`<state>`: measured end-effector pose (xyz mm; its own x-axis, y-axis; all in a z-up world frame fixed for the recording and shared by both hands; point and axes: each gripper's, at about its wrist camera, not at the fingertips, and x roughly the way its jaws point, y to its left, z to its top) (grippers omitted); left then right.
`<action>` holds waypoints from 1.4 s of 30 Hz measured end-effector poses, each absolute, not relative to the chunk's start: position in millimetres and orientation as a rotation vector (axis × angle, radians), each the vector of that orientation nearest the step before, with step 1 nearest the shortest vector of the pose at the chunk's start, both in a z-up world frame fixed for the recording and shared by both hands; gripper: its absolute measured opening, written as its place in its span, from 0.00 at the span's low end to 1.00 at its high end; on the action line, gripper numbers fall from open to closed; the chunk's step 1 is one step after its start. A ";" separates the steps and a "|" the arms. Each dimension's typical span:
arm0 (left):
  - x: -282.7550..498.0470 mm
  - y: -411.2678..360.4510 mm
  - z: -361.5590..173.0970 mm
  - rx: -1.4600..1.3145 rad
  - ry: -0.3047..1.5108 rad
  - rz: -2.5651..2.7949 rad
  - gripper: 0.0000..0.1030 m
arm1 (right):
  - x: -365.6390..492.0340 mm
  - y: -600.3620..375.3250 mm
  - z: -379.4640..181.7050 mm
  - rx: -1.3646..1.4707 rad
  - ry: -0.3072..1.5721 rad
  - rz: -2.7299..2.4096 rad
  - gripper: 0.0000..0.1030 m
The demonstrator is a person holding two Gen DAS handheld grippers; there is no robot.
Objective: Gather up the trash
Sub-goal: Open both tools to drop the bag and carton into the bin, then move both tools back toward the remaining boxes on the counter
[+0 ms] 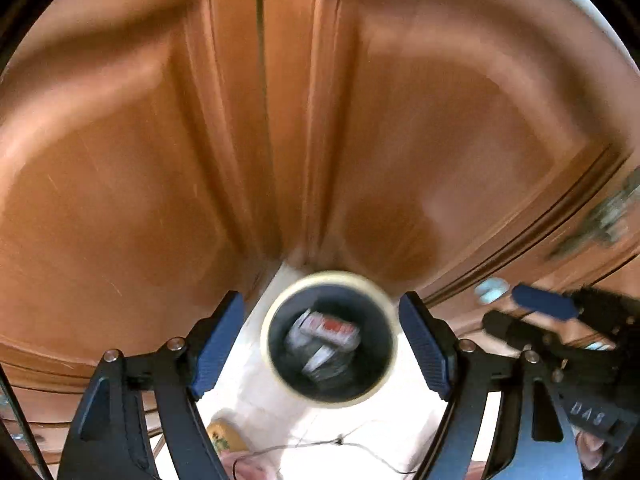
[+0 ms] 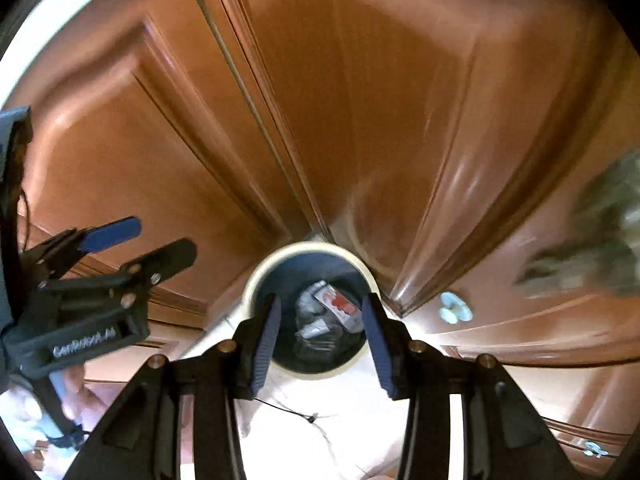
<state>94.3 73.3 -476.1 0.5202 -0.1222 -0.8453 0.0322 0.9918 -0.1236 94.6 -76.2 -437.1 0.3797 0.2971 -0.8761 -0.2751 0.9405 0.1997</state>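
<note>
**A:** Left gripper (image 1: 322,344) first: its blue pads stand wide apart, nothing between them, nothing touching them.

**B:** Same on the right gripper (image 2: 320,344): jaws parted, a narrower gap, and empty too. Both point steeply down.

**A:** Straight beneath them is the trash bin (image 1: 267,350), round, cream rim, dark liner, standing on the pale floor (image 1: 256,396).

**B:** And the trash (image 2: 334,312) is lying inside it: crumpled wrappers, one white with red print, low in the bin. Blurred, so I can't make out more.

**A:** A thin cord (image 1: 340,442) trails over the floor in front of the bin.

**B:** Behind it, brown panelled cabinet doors (image 2: 360,120) fill the view, the bin tucked near where they meet.
</note>
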 end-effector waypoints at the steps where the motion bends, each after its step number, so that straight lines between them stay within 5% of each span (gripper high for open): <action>1: 92.9 71.4 -461.0 -0.106 0.999 -0.102 0.76 | 90.7 -80.3 -416.2 0.032 1.097 0.367 0.42; 13: 103.0 9.7 -246.2 -0.098 0.825 -0.274 0.79 | 60.5 -147.5 -205.2 0.073 0.931 0.305 0.42; 22: 120.5 -30.2 -126.6 -0.046 0.712 -0.360 0.80 | 76.3 -187.4 -119.2 0.125 0.853 0.180 0.42; 29: 142.8 -71.4 -62.7 0.010 0.657 -0.375 0.91 | 110.3 -224.6 -75.1 0.186 0.837 0.117 0.42; 42: 233.4 -131.4 -41.8 0.007 0.692 -0.381 0.91 | 179.7 -309.2 -29.5 0.288 0.785 0.022 0.49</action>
